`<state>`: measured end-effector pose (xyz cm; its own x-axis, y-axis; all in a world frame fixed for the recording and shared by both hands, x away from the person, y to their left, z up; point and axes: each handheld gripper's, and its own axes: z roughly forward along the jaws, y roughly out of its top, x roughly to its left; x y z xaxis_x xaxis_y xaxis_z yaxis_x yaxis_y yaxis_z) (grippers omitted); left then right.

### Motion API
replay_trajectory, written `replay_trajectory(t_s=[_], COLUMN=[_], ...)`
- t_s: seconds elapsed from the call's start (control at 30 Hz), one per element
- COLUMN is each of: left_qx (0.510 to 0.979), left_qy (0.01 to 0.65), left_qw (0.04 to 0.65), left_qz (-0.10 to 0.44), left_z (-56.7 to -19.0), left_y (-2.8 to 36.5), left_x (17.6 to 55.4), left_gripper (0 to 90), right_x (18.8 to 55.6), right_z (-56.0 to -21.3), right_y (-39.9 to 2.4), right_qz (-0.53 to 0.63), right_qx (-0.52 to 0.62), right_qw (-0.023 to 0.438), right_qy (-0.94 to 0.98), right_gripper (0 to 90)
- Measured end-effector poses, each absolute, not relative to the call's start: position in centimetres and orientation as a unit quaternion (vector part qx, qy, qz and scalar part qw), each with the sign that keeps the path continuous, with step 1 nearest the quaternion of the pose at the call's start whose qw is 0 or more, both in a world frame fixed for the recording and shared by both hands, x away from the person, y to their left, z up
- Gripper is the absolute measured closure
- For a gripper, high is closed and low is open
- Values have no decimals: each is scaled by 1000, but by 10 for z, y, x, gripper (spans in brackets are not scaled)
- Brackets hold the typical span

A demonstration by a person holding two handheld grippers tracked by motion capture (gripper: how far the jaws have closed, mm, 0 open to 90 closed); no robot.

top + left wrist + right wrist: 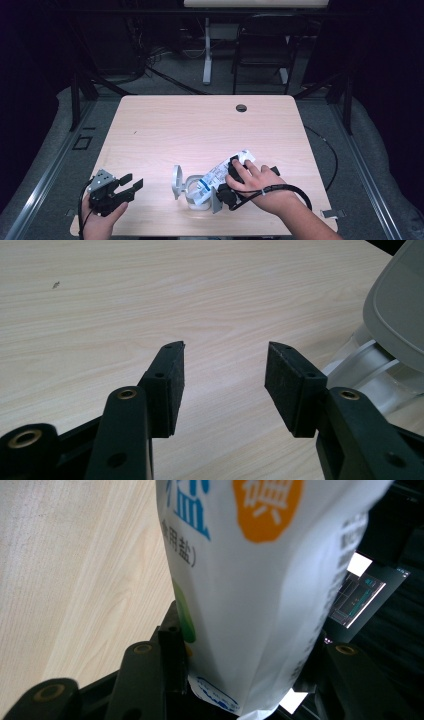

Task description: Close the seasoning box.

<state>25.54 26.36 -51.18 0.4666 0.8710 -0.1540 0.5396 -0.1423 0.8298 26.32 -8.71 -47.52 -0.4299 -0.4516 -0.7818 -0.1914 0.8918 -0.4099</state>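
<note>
A: Right tongs [231,176] clamped on a white salt bag [220,175], printed in blue and orange, pads pressing both sides. Bag tilted, lower end down in a clear container [196,192] with a grey flip lid [176,181] standing open, near the front edge of the wooden surface [200,130].

B: And the left tongs [124,186]?

A: Spread wide, nothing between them, hovering low over the surface well left of the container.
</note>
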Motion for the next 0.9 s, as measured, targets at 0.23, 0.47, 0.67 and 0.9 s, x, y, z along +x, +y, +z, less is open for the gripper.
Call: replay_trajectory(t_s=[0.23, 0.47, 0.67, 0.9], left_qx=[732, 732, 732, 732], left_qy=[481, 482, 481, 481], left_qw=[444, 444, 444, 444], left_qz=[187, 187, 187, 187], left_z=[-512, -512, -512, -512], left_y=[263, 264, 264, 264], left_x=[255, 255, 255, 255], left_gripper=[506, 506, 506, 506], right_x=[263, 263, 263, 263], right_z=[-475, -475, -475, -475], right_y=[-87, -87, -87, -87], right_qz=[-130, -130, -129, -129], right_qx=[-193, -194, -195, -196], right_qw=[498, 500, 499, 500], right_qy=[835, 834, 834, 834], right_gripper=[545, 551, 556, 558])
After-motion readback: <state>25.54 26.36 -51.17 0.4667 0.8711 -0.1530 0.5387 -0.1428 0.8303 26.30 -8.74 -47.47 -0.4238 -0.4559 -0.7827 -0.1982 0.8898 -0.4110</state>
